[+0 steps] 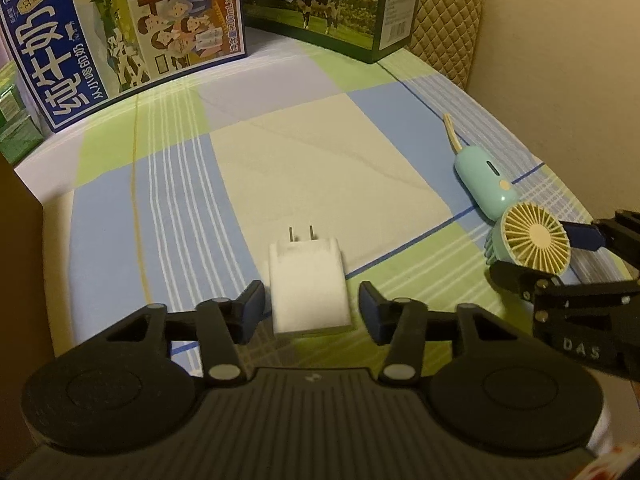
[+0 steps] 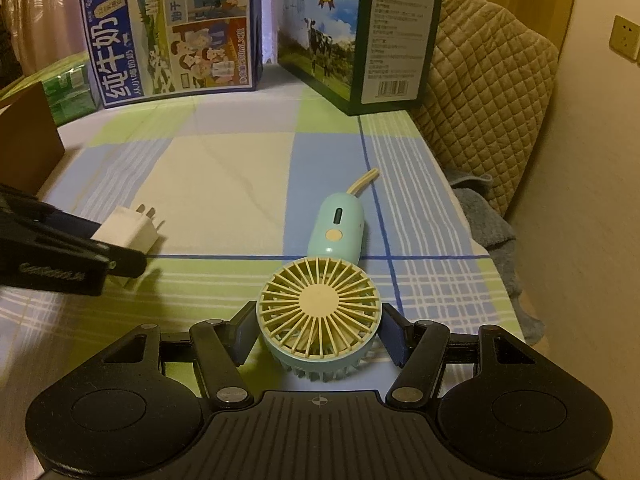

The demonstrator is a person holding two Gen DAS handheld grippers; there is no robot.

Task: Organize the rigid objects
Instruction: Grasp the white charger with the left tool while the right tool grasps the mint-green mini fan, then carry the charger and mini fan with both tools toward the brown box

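A white charger plug (image 1: 308, 288) lies on the checked sheet (image 1: 320, 152), prongs pointing away. My left gripper (image 1: 310, 304) straddles it, with a narrow gap showing between each blue pad and the plug's sides, so it is open. In the right wrist view the plug (image 2: 128, 232) sits between the left gripper's (image 2: 108, 244) fingers. A mint handheld fan (image 2: 320, 312) with a cream grille lies further right, handle and cord pointing away. My right gripper (image 2: 318, 314) is shut on its round head, a pad touching each side. The left wrist view shows the fan (image 1: 534, 240) and right gripper (image 1: 548, 260) at the right edge.
A blue milk carton box (image 1: 120, 40) and a green cow-printed box (image 1: 320, 8) stand along the far side. A brown cardboard box (image 2: 28, 132) and green packs (image 2: 72, 92) sit at the left. A quilted cushion (image 2: 492, 100) and grey towel (image 2: 484, 216) border the right edge.
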